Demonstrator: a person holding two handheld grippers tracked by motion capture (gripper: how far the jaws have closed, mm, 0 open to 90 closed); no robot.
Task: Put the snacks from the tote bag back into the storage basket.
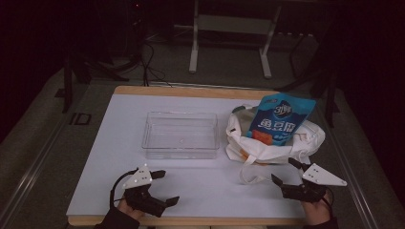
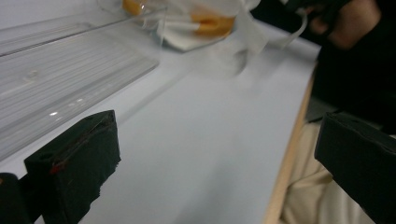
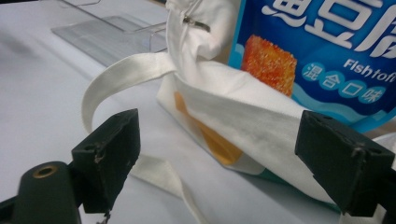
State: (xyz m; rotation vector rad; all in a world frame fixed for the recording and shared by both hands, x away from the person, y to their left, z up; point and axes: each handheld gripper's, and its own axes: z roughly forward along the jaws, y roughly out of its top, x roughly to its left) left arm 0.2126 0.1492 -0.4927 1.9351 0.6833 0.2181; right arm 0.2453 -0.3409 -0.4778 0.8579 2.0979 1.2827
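Note:
A white cloth tote bag point(image 1: 267, 145) lies on the right of the white table top point(image 1: 114, 157), and a blue snack pouch point(image 1: 282, 119) stands out of its mouth. Left of it sits an empty clear plastic tray point(image 1: 180, 135). My right gripper point(image 1: 284, 171) is open just in front of the bag, beside its loose strap point(image 1: 250, 169). In the right gripper view the jaws point(image 3: 229, 154) frame the tote point(image 3: 243, 112), the pouch point(image 3: 317, 56) and the strap point(image 3: 121, 79), touching none. My left gripper point(image 1: 167, 187) is open and empty near the front edge, short of the tray point(image 2: 56, 70).
The table has a wooden rim point(image 1: 191, 90) at its far side, and dark floor, cables and a white stand's legs point(image 1: 193, 52) lie behind it. In the left gripper view the person's other hand point(image 2: 345, 28) shows beyond the tote point(image 2: 210, 23).

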